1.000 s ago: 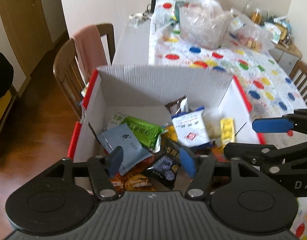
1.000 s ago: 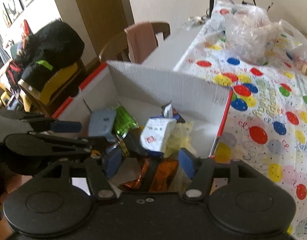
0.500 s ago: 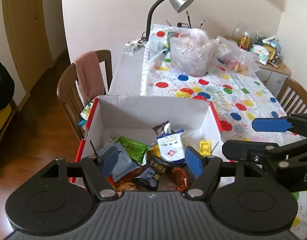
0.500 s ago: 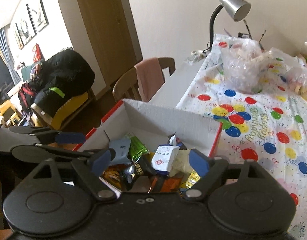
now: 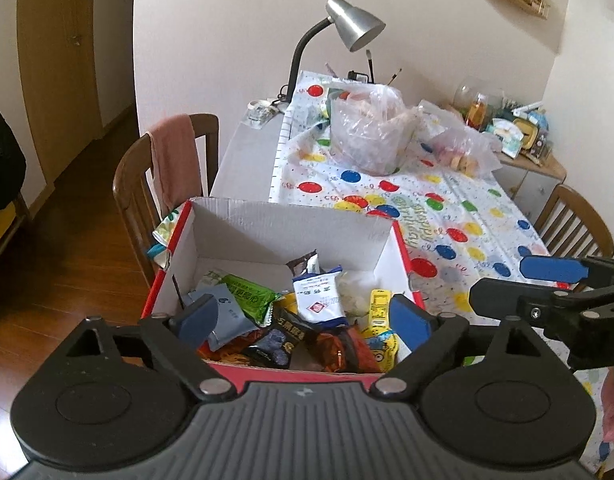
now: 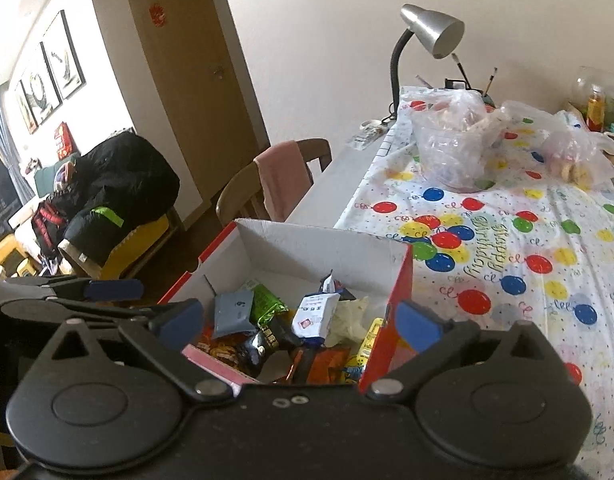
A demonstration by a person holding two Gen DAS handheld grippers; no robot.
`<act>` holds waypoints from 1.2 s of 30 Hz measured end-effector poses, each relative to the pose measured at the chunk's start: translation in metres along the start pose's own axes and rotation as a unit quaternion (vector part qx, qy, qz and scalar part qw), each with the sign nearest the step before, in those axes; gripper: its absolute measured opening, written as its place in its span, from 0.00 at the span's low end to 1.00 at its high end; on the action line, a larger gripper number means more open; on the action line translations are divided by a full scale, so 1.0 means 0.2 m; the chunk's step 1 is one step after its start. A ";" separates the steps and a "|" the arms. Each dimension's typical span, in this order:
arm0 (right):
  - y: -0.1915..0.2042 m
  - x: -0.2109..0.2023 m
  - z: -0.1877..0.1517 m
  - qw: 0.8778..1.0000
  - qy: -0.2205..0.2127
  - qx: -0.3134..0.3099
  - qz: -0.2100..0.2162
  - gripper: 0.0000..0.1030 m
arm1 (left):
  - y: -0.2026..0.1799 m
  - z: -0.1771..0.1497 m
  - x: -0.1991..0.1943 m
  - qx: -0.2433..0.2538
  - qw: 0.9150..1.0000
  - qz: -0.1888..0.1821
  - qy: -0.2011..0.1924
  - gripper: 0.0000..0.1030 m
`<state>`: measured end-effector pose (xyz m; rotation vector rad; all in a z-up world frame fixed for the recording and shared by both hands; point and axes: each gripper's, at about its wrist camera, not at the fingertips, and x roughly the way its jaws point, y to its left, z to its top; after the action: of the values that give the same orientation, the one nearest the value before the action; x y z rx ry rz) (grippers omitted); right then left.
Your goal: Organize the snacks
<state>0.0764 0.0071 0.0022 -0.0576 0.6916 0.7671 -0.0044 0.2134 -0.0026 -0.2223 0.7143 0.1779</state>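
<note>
A red and white cardboard box (image 5: 291, 224) (image 6: 319, 240) stands on the table corner and holds several snack packets: a white one (image 5: 319, 296) (image 6: 315, 314), a green one (image 5: 247, 296) (image 6: 267, 304), a grey-blue one (image 5: 227, 316) (image 6: 233, 314), and yellow, orange and black ones. My left gripper (image 5: 303, 318) hangs above the box's near side, jaws opening, nothing between them. My right gripper (image 6: 301, 324) hovers there too, jaws opening and empty. Each gripper shows in the other's view: the right (image 5: 547, 280), the left (image 6: 95, 296).
The table wears a balloon-print cloth (image 5: 447, 208) (image 6: 507, 240). At its far end are clear plastic bags (image 5: 367, 132) (image 6: 451, 140) and a silver desk lamp (image 5: 351, 28) (image 6: 431, 28). A wooden chair with a pink cloth (image 5: 171, 160) (image 6: 283, 176) stands left of the box.
Both grippers have risen and pulled back from the box, and their jaws have spread wider. The box and its packets look smaller and lower in both views.
</note>
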 end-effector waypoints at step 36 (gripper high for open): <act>0.07 -0.12 -0.09 0.998 -0.036 0.033 -0.039 1.00 | 0.00 -0.02 -0.11 -0.004 1.000 0.019 -0.006 1.00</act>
<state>0.0443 -0.0020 0.0041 0.0026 0.6425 0.6672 -0.0233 0.2109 0.0091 -0.2155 0.7060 0.2194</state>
